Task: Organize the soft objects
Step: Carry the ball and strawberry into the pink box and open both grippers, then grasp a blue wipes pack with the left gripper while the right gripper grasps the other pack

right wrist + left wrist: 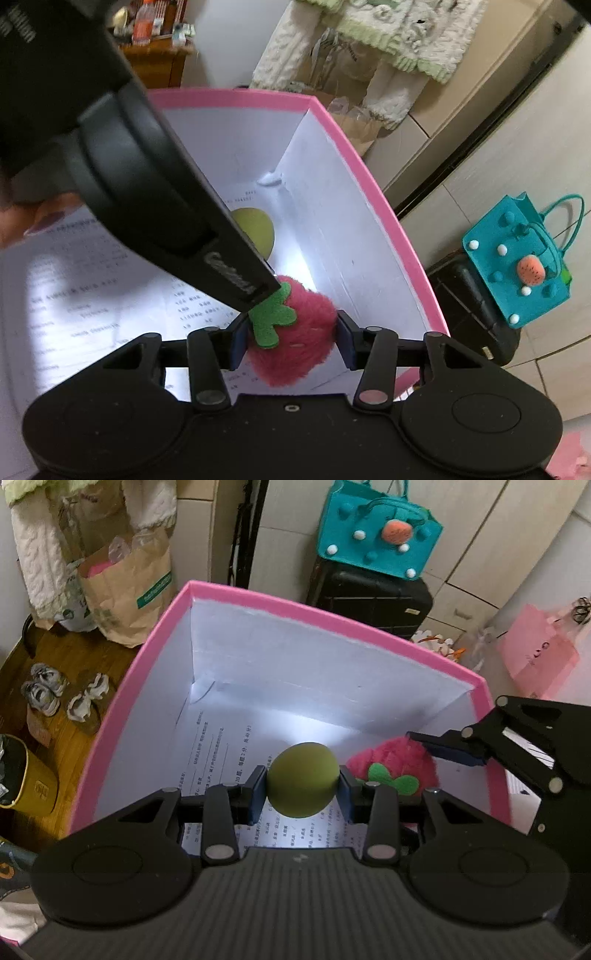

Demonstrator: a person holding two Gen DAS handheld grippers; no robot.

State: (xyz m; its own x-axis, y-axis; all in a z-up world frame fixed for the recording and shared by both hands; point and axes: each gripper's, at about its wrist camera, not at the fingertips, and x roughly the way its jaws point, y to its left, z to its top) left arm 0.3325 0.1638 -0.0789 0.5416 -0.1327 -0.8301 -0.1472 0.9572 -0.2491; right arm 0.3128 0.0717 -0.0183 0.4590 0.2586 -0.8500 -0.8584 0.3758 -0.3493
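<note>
Gripping an upright plush strawberry (295, 332), leaf (273, 317) up, right claw (291, 343).

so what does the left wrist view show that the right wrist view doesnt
Only the left wrist view: grey sneakers on the wooden floor, a round yellow bin, a translucent pink bag.
Only the right wrist view: a wooden cabinet with bottles on top.
Both: the pink-rimmed white box, the left gripper shut on the smooth olive-green ball, the right gripper shut on the fuzzy pink plush strawberry, the teal felt bag.
</note>
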